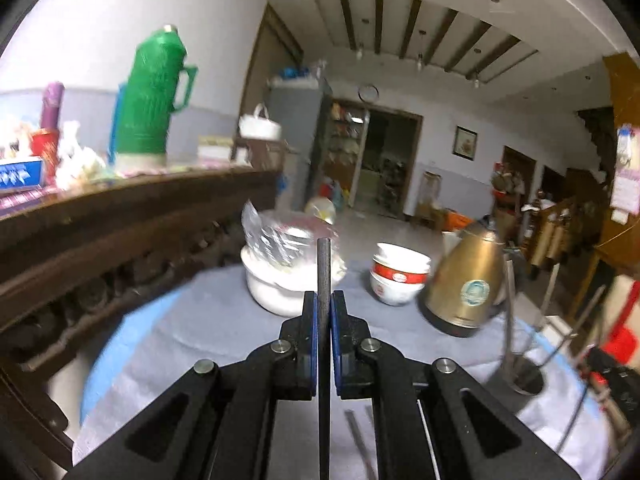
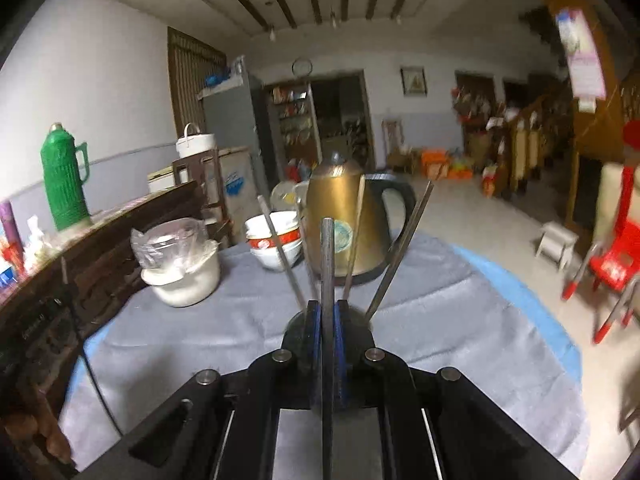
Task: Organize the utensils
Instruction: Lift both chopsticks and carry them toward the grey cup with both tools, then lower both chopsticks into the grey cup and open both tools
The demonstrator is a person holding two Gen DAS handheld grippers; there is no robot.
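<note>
I have both tongs clamped on one dark chopstick each, left tongs [image 1: 324, 312] and right tongs [image 2: 327, 320], ready for the dark holder [image 1: 524, 376] on the tabletop [image 2: 420, 320] just before the gold kettle [image 2: 344, 228], where other chopsticks stand upright.

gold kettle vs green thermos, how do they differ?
Colour: the gold kettle is smooth brassy metal with a black handle and base; the green thermos is ribbed green, handle included.
Shape: the kettle is squat and conical; the thermos is tall and cylindrical.
Place: the kettle stands on the grey tablecloth by the stacked bowls; the thermos stands on the dark wooden sideboard.
Shared: both upright, each with a side handle.
</note>
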